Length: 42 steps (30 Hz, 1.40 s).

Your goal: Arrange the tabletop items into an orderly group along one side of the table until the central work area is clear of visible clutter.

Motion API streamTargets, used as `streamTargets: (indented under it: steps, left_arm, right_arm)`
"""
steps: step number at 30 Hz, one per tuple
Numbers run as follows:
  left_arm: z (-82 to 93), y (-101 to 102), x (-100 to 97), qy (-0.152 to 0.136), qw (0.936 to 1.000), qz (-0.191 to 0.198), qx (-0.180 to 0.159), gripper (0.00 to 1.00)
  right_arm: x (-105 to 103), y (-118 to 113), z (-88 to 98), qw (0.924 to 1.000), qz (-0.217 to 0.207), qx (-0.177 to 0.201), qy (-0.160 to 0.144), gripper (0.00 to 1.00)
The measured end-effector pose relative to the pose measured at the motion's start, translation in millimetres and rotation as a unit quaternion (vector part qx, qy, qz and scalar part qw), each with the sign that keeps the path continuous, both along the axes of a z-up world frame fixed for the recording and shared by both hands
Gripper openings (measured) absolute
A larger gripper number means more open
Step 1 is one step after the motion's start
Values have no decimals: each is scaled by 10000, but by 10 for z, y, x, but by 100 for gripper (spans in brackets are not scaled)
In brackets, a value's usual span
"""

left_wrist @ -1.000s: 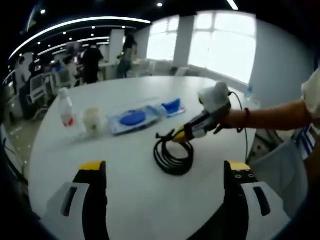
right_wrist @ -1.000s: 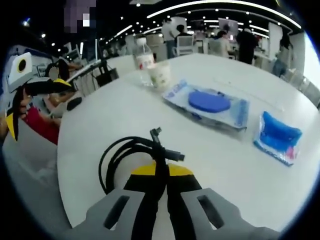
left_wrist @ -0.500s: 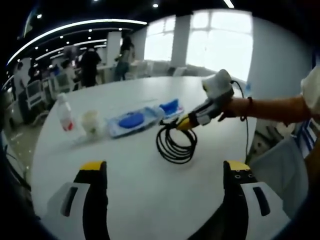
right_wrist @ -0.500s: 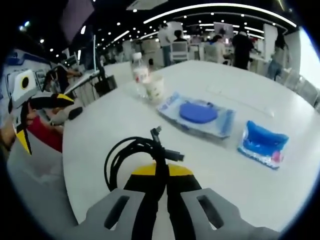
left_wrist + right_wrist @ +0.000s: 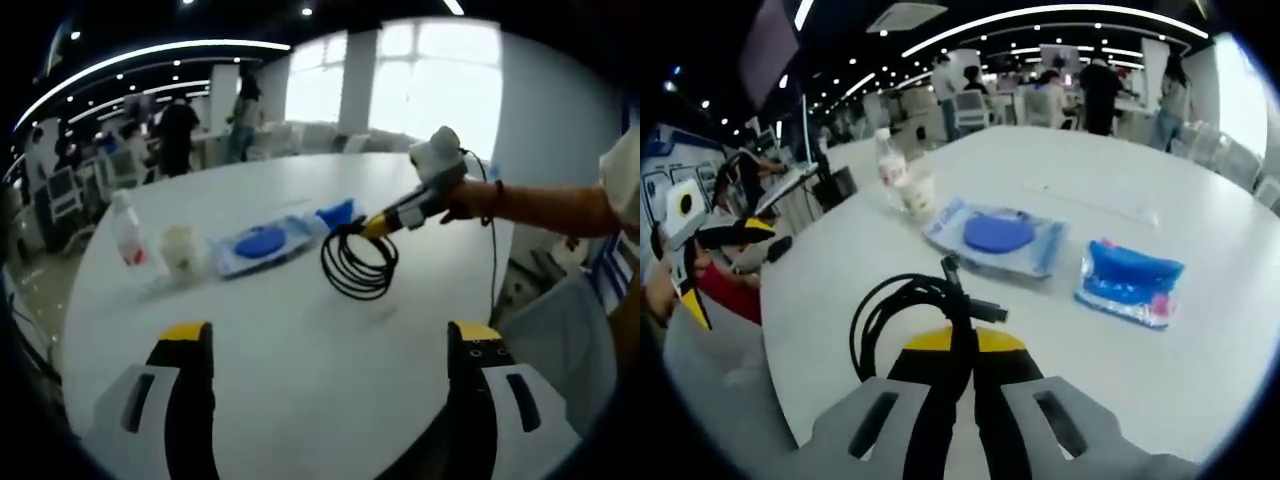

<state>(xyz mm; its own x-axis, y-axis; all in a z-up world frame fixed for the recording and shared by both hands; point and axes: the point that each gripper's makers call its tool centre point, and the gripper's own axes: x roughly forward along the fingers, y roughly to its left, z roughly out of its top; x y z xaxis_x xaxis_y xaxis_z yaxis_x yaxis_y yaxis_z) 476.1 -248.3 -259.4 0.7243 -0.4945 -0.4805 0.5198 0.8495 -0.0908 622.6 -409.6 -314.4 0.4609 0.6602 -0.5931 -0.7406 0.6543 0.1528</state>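
Observation:
A coiled black cable (image 5: 905, 310) hangs above the round white table (image 5: 1070, 370), with my right gripper (image 5: 960, 350) shut on it. In the left gripper view the cable (image 5: 358, 265) dangles from the right gripper (image 5: 375, 226) over the table's far middle. My left gripper (image 5: 325, 345) stands open near the table's near edge, nothing between its jaws. A flat blue wipes pack (image 5: 995, 235), a small blue packet (image 5: 1130, 283), a paper cup (image 5: 917, 196) and a water bottle (image 5: 887, 168) lie in a row on the table.
In the left gripper view the row reads bottle (image 5: 128, 233), cup (image 5: 180, 247), wipes pack (image 5: 262, 244), blue packet (image 5: 338, 213). A person's arm (image 5: 545, 207) reaches in from the right. People, chairs and desks fill the room behind the table.
My right gripper has lifted the black cable off the table and carried it farther away, toward the blue packet. The left gripper has stayed put and open.

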Motion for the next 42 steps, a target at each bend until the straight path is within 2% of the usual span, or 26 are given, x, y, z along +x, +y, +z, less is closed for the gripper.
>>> streamTargets:
  steps: [16,21,27,33,42]
  left_arm:
    - [-15,36,15,17,10000,54,8,94]
    - [-31,57,15,43,10000,89,11,94]
    - [-48,88,26,76,9998,154,28,94]
    - [-66,95,38,106,9998,176,41,94]
    - [-128,118,68,196,9995,255,20,93]
  right_arm:
    - [210,-246,-54,9997,-194,-122,125,4]
    - [249,-304,-102,9993,-234,-95,269,4]
    - [293,-316,-186,9984,-281,3,491,4]
    - [329,-337,-320,9976,-236,-100,643,4]
    - [398,-374,-462,9970,-178,-196,730,4]
